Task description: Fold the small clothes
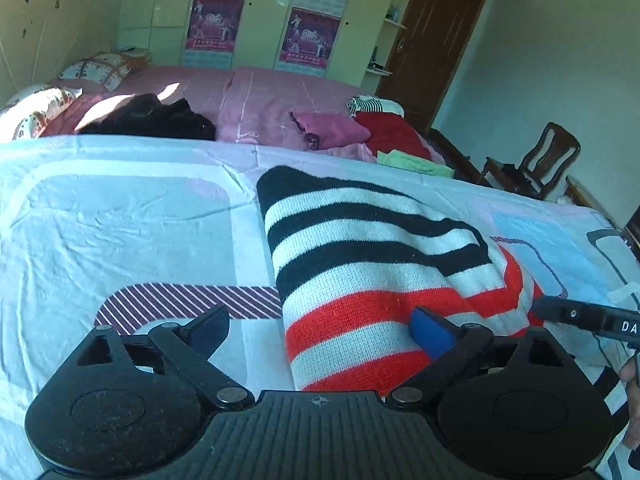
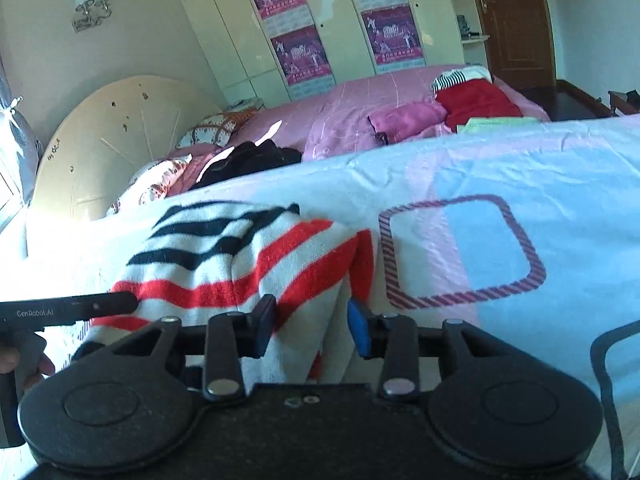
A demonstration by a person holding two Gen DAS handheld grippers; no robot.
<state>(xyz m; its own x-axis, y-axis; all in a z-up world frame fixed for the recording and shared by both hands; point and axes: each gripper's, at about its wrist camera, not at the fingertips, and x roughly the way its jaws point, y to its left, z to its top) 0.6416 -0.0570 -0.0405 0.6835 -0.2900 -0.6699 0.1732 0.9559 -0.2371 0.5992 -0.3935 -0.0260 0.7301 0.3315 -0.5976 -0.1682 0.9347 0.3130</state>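
Left gripper (image 1: 320, 330) jaws gaping wide, gripping nothing; its blue pad (image 1: 431, 334) is resting on the sweater (image 1: 372, 256). Right gripper (image 2: 312, 326) jaws standing narrowly apart, straddling a sweater fold, clamp unclear. Chunky knit, black-white stripes giving way to red-white, lying bunched on the pale printed sheet (image 1: 120, 224). Only the left view is showing a wooden chair (image 1: 536, 164); only the right, a wall lamp (image 2: 91, 6).

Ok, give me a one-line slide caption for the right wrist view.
Right gripper straddles the near edge of a striped knit garment on a patterned sheet.
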